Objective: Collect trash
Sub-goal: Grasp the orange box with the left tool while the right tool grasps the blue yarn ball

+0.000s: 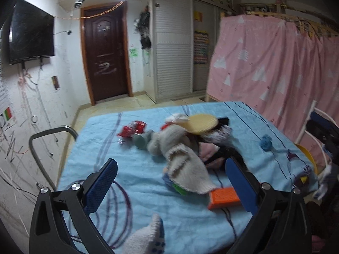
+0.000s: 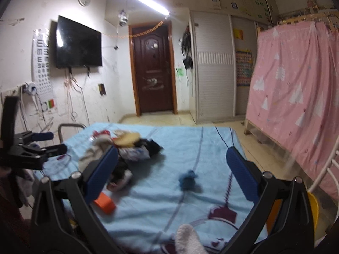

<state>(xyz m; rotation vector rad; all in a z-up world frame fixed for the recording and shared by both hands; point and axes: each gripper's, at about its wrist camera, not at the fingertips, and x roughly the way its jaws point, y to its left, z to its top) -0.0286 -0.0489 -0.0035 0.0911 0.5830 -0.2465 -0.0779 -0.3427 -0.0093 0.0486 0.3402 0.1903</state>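
Observation:
A bed with a light blue sheet (image 1: 131, 169) holds a pile of clutter: a cream knitted garment (image 1: 180, 158), a round yellow woven disc (image 1: 202, 123), red packaging (image 1: 133, 130), a grey cup (image 1: 142, 140), an orange block (image 1: 223, 198), and a crumpled blue scrap (image 1: 266, 142). My left gripper (image 1: 171, 182) is open and empty above the near part of the sheet, short of the pile. My right gripper (image 2: 172, 169) is open and empty; the blue scrap (image 2: 187, 180) lies between its fingers in view. The left gripper (image 2: 45, 142) shows at the left of the right wrist view.
A metal chair frame (image 1: 53, 133) stands at the bed's left. A pink curtain (image 1: 275, 67) covers a bunk on the right. A yellow object (image 2: 313, 209) and white rails sit at the right edge. A white fuzzy sock (image 1: 146, 239) lies at the near edge.

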